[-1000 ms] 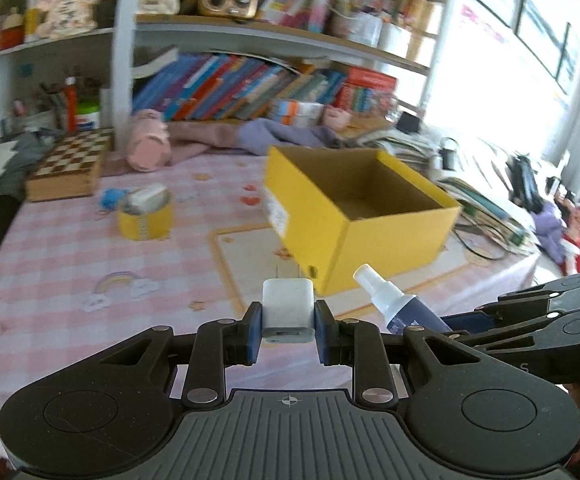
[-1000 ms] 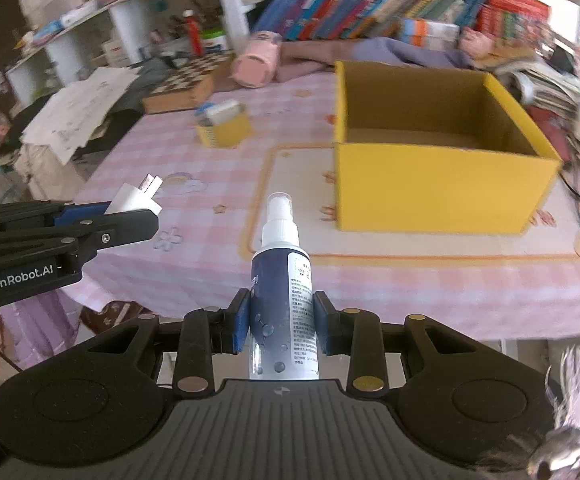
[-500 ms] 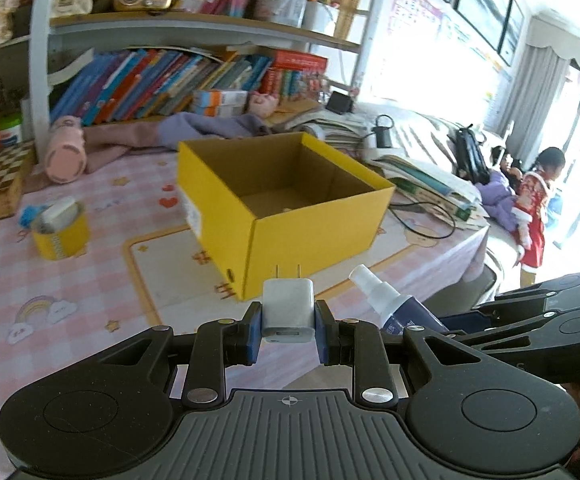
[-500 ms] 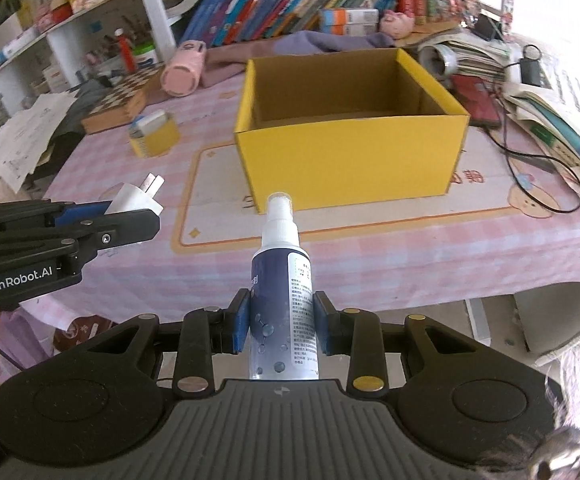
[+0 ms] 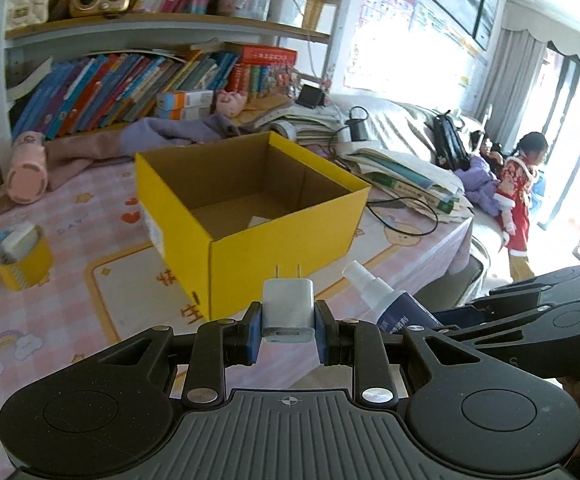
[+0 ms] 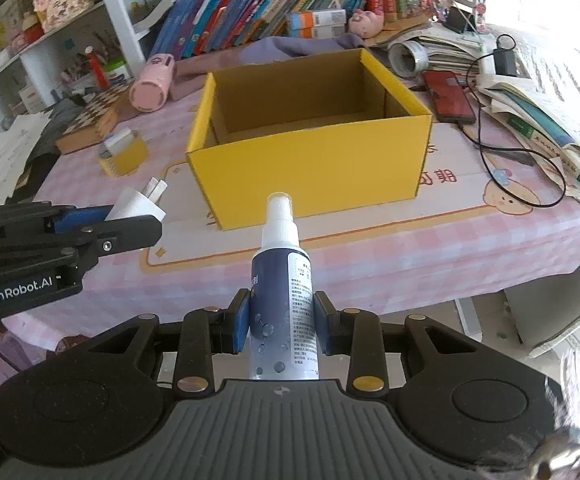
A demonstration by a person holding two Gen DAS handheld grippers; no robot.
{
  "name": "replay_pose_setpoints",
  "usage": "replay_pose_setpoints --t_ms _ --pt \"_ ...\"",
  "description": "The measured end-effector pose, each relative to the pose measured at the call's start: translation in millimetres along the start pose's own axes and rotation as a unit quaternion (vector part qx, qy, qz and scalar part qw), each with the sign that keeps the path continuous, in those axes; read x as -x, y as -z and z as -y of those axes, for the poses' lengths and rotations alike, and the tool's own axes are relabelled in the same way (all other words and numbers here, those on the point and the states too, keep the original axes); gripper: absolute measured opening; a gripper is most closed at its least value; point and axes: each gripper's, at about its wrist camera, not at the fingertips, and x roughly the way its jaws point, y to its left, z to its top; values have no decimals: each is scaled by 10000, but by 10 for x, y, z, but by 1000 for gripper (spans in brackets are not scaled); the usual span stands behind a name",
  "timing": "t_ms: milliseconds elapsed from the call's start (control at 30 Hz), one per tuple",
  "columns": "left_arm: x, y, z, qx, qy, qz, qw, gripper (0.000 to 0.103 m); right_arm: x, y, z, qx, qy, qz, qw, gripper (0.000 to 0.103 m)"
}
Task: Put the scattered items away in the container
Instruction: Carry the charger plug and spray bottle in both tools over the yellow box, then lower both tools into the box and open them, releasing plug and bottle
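Note:
An open yellow cardboard box (image 5: 290, 236) (image 6: 310, 184) stands on the pink checked table. My left gripper (image 5: 288, 322) is shut on a white plug charger (image 5: 287, 310), prongs forward, held off the table's near edge short of the box; the charger also shows in the right wrist view (image 6: 139, 206). My right gripper (image 6: 281, 320) is shut on a blue spray bottle (image 6: 283, 304) with a white nozzle, upright, also short of the box. The bottle shows in the left wrist view (image 5: 390, 304), just right of the charger.
A small yellow tub (image 5: 23, 258) (image 6: 123, 154) with a white item sits left of the box. A pink roll (image 6: 151, 84), a chessboard box (image 6: 89, 120), a phone (image 6: 448, 96), cables and stacked papers (image 6: 542, 120) lie around. Bookshelves stand behind.
Both grippers have risen and moved closer to the box, so more of its inside shows. Both grips are unchanged.

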Motion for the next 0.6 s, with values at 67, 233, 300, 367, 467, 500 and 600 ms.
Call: replay_pose_setpoints --t_ms 67,233,300,367,467,500,600 --pt "-56 -43 21 -75 44 8 10000 25 -11 -35 35 -33 30 35 10000 31" --pt "-142 -200 26 -215 54 186 9996 25 -15 -165 126 -30 80 229 9997 31" --pt "-175 -279 12 -258 33 278 9993 25 -21 -245 156 -9 106 333 9994 31" --pt "-213 -356 1 -284 22 345 9990 25 -29 -331 178 37 136 421 9990 31" --pt "-282 -458 -11 -324 2 416 9986 25 -54 -478 200 158 132 552 9983 31" --pt "-307 -494 -15 -341 -11 435 9985 25 -64 -523 209 203 127 588 9980 31" --pt "-391 -603 -36 -371 -68 494 9981 25 -113 -689 225 368 100 707 9968 31"
